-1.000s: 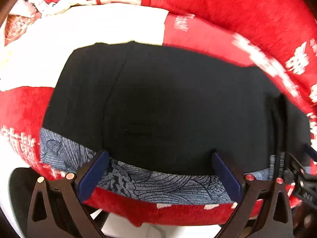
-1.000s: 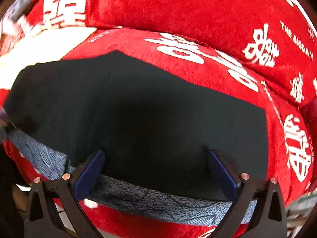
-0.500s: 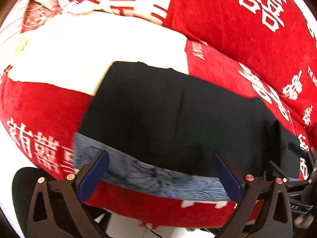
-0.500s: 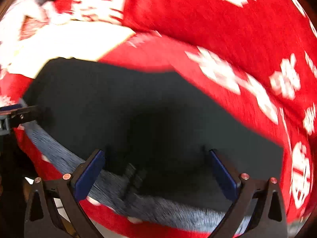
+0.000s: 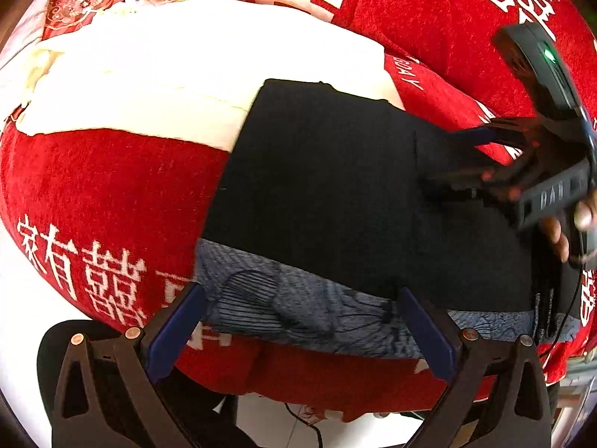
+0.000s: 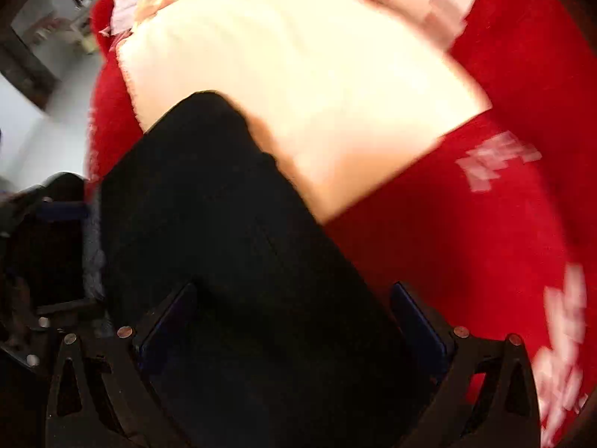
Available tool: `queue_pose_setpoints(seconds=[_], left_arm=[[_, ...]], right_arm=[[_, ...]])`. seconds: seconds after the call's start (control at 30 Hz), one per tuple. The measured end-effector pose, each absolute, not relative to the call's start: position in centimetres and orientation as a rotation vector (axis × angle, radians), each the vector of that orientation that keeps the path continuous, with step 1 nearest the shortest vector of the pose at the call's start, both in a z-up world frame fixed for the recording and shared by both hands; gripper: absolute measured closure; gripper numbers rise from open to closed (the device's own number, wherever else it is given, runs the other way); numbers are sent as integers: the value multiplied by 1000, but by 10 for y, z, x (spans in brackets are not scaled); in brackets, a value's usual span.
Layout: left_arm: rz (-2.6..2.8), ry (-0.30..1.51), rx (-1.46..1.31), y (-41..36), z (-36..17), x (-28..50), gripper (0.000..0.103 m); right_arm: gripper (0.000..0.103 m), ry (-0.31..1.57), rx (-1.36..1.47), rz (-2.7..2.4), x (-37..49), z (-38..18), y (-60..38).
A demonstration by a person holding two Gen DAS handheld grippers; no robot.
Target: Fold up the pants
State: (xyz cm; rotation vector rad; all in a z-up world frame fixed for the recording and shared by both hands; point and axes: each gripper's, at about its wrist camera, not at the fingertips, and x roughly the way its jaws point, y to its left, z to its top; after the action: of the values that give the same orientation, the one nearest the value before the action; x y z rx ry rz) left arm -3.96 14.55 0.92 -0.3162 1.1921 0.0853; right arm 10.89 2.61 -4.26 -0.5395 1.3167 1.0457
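Pants (image 5: pixel 328 186) folded on red blanket (image 5: pixel 104 186), both tongs agape

Blurred, covered and cut off

The right wrist view is smeared — white lettering on the red blanket (image 6: pixel 485 224) is unreadable, and the left tool (image 6: pixel 59 211) is a dark blur at the frame's edge. In the left view the right tool (image 5: pixel 462 156) streaks across the pants (image 5: pixel 335 194) — whether it touches them cannot be told.
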Motion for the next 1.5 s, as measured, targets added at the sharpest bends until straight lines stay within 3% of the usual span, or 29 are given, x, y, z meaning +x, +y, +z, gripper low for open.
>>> queue_pose_setpoints(seconds=[0.07, 0.13, 0.23, 0.27, 0.3, 0.4, 0.63, 1.0, 1.07, 1.1, 1.13, 1.2, 1.33, 1.4, 1.5], left_arm=[[75, 1185, -324, 152, 10, -38, 0], [58, 1164, -341, 159, 13, -44, 0], [26, 1142, -348, 170, 15, -40, 0], [10, 1135, -347, 174, 16, -36, 0], [-4, 1129, -345, 176, 16, -34, 0], [-73, 1093, -344, 188, 20, -29, 0], [-307, 990, -346, 218, 35, -14, 0], [-691, 1006, -284, 187, 41, 4, 2], [-609, 1024, -235, 182, 43, 2, 26], [-568, 1043, -213, 182, 43, 2, 53], [-538, 1068, -211, 184, 42, 2, 70], [-495, 1119, -252, 193, 39, 6, 77], [-412, 1174, -211, 184, 38, 4, 83], [-392, 1160, -195, 178, 45, 1, 83], [-381, 1138, -176, 173, 62, -8, 86]], right_arm=[[5, 1348, -586, 1118, 104, -42, 37], [18, 1354, -636, 1141, 96, -36, 42], [55, 1322, -670, 1150, 90, -23, 34], [72, 1286, -683, 1152, 85, -14, 28], [81, 1251, -697, 1153, 79, -8, 24], [86, 1112, -747, 1157, 55, 13, 17], [88, 852, -800, 1185, 11, 58, 0], [88, 841, -793, 1191, 18, 60, 5], [88, 863, -789, 1165, 26, 52, 8], [88, 874, -790, 1148, 30, 49, 10], [87, 894, -787, 1134, 33, 46, 12], [79, 924, -766, 1084, 44, 41, 14], [76, 935, -733, 1031, 53, 50, 1], [61, 952, -796, 1020, 47, 50, -17], [56, 1027, -911, 1038, 32, 37, -42]])
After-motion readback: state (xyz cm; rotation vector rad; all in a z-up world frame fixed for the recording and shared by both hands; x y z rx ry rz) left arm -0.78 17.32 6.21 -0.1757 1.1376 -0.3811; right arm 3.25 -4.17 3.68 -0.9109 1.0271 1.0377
